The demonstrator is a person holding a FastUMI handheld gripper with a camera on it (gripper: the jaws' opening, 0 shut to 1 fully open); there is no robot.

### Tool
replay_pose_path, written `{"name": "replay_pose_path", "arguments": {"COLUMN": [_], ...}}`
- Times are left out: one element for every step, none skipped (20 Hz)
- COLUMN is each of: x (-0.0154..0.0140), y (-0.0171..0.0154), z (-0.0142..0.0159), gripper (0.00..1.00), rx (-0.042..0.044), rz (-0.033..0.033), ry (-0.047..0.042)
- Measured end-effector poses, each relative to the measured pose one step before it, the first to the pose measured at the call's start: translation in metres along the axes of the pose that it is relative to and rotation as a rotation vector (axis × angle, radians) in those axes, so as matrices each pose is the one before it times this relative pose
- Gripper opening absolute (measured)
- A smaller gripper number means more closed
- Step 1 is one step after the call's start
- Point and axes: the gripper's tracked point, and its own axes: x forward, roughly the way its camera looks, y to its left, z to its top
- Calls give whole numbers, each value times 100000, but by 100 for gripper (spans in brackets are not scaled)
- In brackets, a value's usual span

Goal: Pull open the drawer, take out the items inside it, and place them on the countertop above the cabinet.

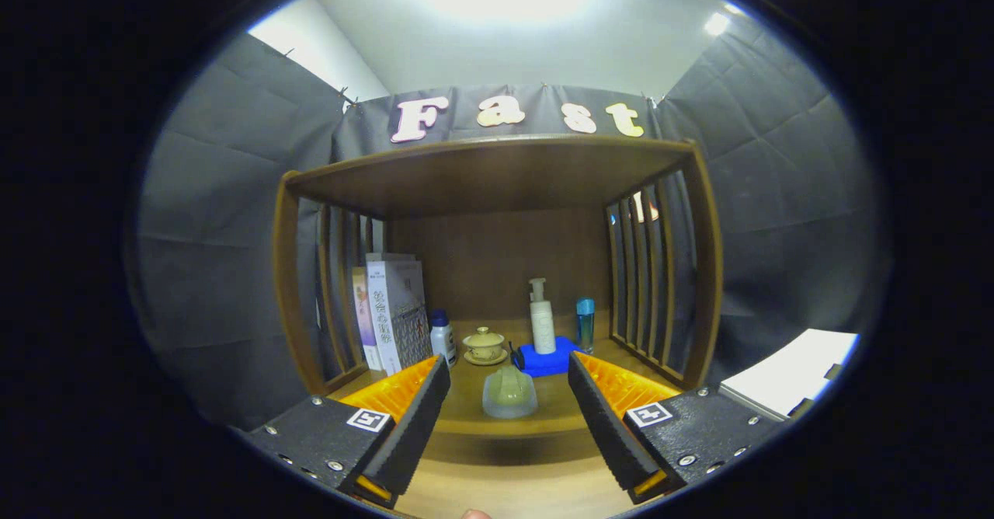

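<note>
Fingers: the gripper has its fingers spread wide apart, with nothing held between them.
Between the fingers: a clear lidded container with something pale green inside rests on the wooden table, just ahead of the tips and touching neither finger.
Just beyond it: a cream lidded teacup on a saucer, and beside it a blue tray carrying a white pump bottle, which stands upright.
Right of the tray: a slim clear bottle with a blue cap, upright, near the slatted side of the wooden hutch.
Left side: a small white bottle with a dark blue cap just beside a row of upright books leaning against the left slats.
Drawer: hidden below the table edge; its state cannot be told.
Far right: a white flat object outside the hutch.
</note>
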Motion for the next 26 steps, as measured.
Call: {"name": "replay_pose_path", "arguments": {"x": [-1735,-1474,-1555,-1557,-1311,-692,-959,-924,-704,-651,-593,-317,-182,-126,2,-981,277,238,481,497,490,398,367,455,438,405], "y": [549,502,441,238,308,89,181,358,375,521,523,509,538,271,-65,-35,-347,-274,-421,-529,-338,-296,-257,-77,-223,-214], "z": [-796,-1042,-1366,-1693,-1326,-1158,-1116,-1090,-903,-991,-916,-1045,-1118,-1254,-1003,-843,-497,-373,-92,-83,16,-69,-60,64,107,-13], "gripper": [95,95,95,95,95,95,95,95,95,95,95,95,95,95,95,95,95,95,95,95,95,95,95,95,95,95], "rx": [83,1124,1464,505,-343,-779,-1004,-1433,-1774,-1861,-1651,-1090,-841,-1255,-1065,-412,1145,1218,1360,1718,1696,1416,927,370,-129,-443], "rz": [654,555,426,611,1095,504,563,903,792,1010,785,731,1116,529,-535,-1194,-1692,-872,-1390,-1493,-929,-881,-474,-3,-393,-664], "ry": [458,770,2429,3632,2109,1213,1470,843,630,853,616,971,1566,2542,2041,1535,1699,1152,1073,790,619,521,430,71,-113,449]}}
